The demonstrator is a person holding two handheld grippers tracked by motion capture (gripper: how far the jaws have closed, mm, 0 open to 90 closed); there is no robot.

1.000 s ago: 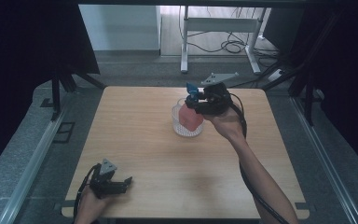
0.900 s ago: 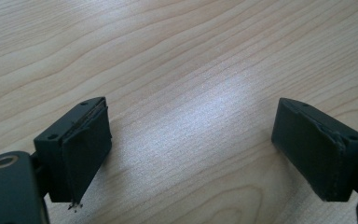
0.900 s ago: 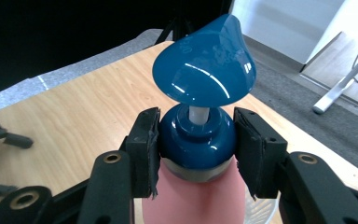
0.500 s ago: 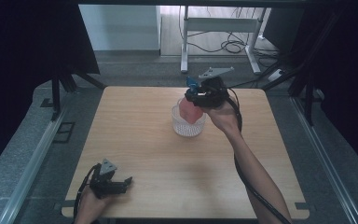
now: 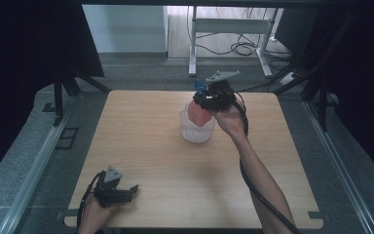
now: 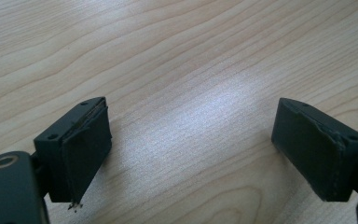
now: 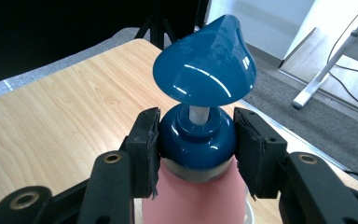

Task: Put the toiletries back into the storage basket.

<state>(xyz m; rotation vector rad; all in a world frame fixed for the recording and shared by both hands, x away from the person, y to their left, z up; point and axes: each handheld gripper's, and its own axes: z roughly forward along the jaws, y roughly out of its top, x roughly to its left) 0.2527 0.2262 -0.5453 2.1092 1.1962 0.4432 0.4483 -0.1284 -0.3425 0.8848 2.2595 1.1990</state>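
Wooden table (image 5: 151, 146) — right gripper (image 7: 196, 140) clamps the pump bottle's (image 7: 196, 186) blue collar, bottle inside white basket (image 5: 195, 131).

The high view is dim, dark curtains flanking the pale wooden table (image 5: 146, 146). Glare streaks the glossy blue pump cap (image 7: 205, 60); near jaws blur softly.

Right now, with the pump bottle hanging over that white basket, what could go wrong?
1. The right tongs clamp only the rounded blue collar of the pink pump bottle; that glossy curve could slip out of the pads.
2. The white basket looks light and nothing steadies it: the left tongs lie open at the near table edge. A bottle lowered off-centre could catch the rim and tip or push the basket.
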